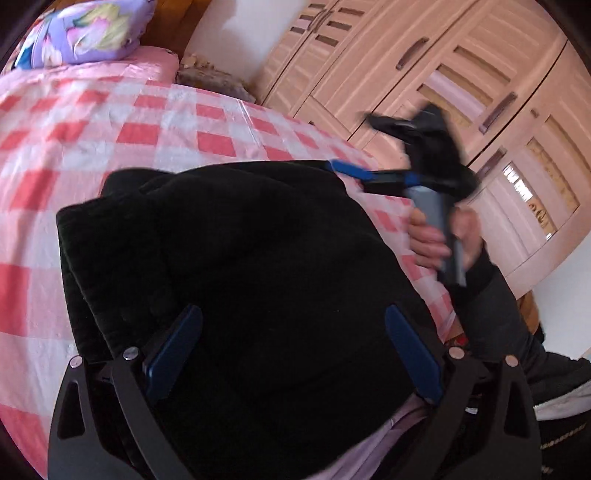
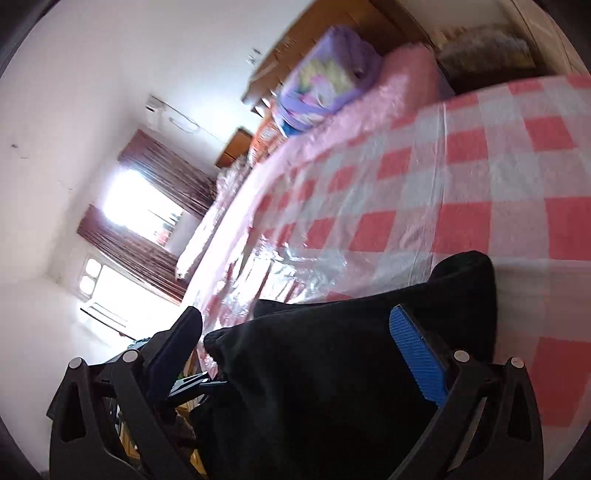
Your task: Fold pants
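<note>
Your left tool [image 1: 293, 354] stands released, its two blue fingers [image 1: 173, 354] spread wide with nothing pressed between them; the black pants [image 1: 236, 258] lie just beyond and under the gap. In the left wrist view the pants fill the centre and lower middle of the frame as a dark, bunched, folded heap on the bed [image 1: 110, 122], whose pink-and-white checked cover runs across the left and top.

At the right of that frame your right hand [image 1: 439, 240] grips the handle of the right tool [image 1: 347, 170], which is blurred; its blue-tipped fingers reach toward the upper right edge of the pants. From this view you cannot tell whether they touch the cloth.

In the right wrist view the right tool [image 2: 295, 350] is also released: its fingers [image 2: 417, 354] stand wide apart, and the pants [image 2: 332, 369] lie in the lower centre across the gap, not pinched. The checked bed [image 2: 480, 184] fills the right side, tilted.

A purple flowered pillow [image 1: 85, 33] sits at the upper left of the left wrist view, and a pale wooden wardrobe [image 1: 461, 74] fills the upper right.
</note>
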`<state>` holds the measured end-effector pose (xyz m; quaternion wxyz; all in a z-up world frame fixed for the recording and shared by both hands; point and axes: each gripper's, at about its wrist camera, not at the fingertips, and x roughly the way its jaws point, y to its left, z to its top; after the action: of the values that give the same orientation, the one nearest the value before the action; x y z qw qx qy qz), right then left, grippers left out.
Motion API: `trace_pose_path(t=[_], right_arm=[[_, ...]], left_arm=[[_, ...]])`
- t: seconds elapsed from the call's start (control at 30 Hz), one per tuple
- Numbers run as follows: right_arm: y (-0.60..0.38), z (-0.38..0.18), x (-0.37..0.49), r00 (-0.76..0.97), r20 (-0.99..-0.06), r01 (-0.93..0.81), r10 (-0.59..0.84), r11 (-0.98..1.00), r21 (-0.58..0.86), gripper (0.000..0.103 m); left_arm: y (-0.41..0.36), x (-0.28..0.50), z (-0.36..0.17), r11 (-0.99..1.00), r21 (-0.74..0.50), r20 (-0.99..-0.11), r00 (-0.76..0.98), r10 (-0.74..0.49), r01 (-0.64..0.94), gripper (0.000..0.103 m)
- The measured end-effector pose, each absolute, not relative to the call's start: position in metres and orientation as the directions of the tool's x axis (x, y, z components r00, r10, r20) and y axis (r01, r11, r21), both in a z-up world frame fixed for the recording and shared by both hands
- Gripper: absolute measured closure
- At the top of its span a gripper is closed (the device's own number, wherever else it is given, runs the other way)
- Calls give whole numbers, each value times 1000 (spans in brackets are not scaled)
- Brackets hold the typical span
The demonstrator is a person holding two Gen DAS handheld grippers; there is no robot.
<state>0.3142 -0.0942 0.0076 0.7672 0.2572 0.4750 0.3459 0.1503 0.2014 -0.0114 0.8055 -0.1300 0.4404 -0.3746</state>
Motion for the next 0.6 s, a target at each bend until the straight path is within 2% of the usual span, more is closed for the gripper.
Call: trace_pose_path(t=[0.03,0.1,0.13,0.17,0.2,0.3,0.33,0.37,0.4,0.47,0.53,0.6], right_arm=[[-84,-6,327,313,-624,-250,716,696,673,5],[-85,-5,335,399,-609,-226,685,718,658,9],[-86,-3,338,457,-648,-188,609,778,599,13],[-86,-5,340,489,-674,-154,554,815,559,24],[-87,-8,341,493,-671,-140,553,812,567,26],[-84,1,326,531,-640,-176,555,811,558,24],[-85,12,316,569,-634,-179,524,831,527,20],[-87,21,308,604,-622,-177,499,845,505,10],[-90,30,301,629,-606,-184,488,850,493,9],[-86,52,279,650,-575,-233,497,850,472,7],[-72,67,255,648,-578,-300,496,864,405,5],[-54,67,231,639,-623,-343,451,892,295,5]], left_arm=[[212,151,-15,646,-593,-569,317,-758,480,6],[227,149,-18,641,-618,-563,312,-765,456,21],[231,148,-20,645,-614,-569,310,-761,456,30],[234,147,-20,641,-617,-567,307,-764,456,34],[238,146,-21,633,-627,-557,308,-772,453,34],[236,143,-14,660,-600,-587,312,-747,452,35],[234,137,-2,692,-572,-617,325,-717,440,34],[231,133,8,726,-534,-648,343,-680,433,25],[229,128,23,761,-478,-664,387,-640,438,20],[229,119,57,785,-412,-606,505,-615,463,1],[223,127,72,785,-405,-582,530,-617,468,2],[208,147,72,815,-373,-620,535,-574,444,2]])
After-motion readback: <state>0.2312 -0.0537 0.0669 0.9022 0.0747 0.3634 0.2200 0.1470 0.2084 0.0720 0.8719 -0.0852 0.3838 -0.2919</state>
